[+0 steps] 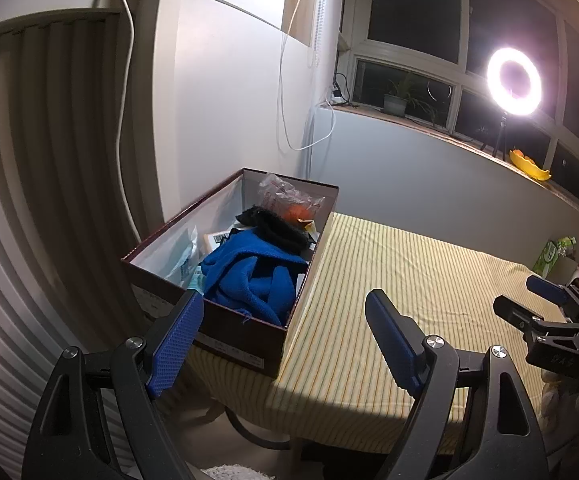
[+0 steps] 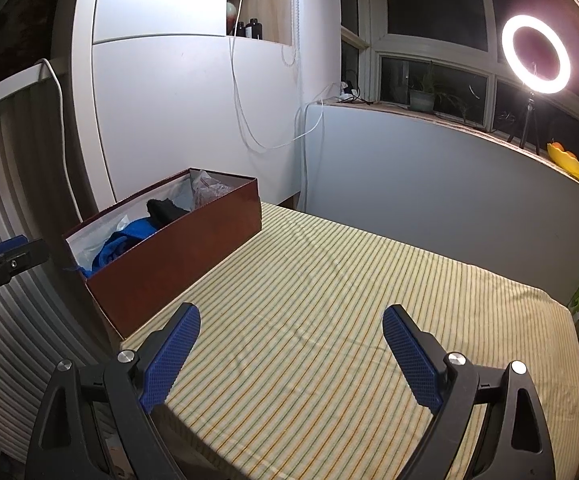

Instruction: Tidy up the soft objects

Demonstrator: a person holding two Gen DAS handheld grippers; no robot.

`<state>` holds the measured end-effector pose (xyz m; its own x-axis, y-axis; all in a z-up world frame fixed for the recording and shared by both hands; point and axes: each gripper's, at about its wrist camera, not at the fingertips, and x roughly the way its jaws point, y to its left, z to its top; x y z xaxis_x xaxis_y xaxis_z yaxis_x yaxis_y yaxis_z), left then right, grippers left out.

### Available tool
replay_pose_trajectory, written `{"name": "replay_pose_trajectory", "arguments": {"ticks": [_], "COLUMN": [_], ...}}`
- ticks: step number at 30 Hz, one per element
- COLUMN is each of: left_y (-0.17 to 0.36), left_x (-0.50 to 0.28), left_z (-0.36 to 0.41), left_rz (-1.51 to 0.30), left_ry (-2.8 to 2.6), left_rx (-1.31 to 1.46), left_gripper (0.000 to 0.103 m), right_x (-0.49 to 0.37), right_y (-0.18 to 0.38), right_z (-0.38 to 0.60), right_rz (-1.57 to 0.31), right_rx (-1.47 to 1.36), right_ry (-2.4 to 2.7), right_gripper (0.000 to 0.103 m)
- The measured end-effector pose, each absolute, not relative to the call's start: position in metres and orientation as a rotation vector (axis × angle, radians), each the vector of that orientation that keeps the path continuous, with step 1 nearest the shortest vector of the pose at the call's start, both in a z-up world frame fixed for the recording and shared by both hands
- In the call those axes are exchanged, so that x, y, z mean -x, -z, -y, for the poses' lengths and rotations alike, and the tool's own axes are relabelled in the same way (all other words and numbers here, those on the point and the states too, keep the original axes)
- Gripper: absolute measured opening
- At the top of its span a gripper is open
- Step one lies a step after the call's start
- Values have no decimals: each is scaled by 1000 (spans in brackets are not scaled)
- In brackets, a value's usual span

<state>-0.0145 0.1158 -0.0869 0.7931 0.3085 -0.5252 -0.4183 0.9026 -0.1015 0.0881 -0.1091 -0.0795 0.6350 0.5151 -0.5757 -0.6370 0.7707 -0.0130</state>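
Both claws hang released and empty: the crumpled blue fleece cloth (image 1: 251, 276) lies inside the long maroon cardboard box (image 1: 245, 340), just ahead-left of the left claw (image 1: 285, 344), farther from the right claw (image 2: 291, 354).

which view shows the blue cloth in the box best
The left wrist view. It looks down into the open box, so most of the blue cloth shows, bunched at the near end. In the right wrist view the box's side wall hides all but a strip of the cloth.
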Motion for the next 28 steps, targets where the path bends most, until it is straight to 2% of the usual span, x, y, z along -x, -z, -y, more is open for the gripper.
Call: {"name": "replay_pose_trajectory", "arguments": {"ticks": [28], "left_y": [84], "left_x": [13], "left_z": [-114], "left_rz": [-515], "left_ry": [-393], "left_rx": [204], "left_gripper": [83], "right_x": [-88], "right_y": [82], "right_z": [112], "right_rz": [-595], "right_rx": [211], "right_ry": [-655], "right_gripper": [90]}}
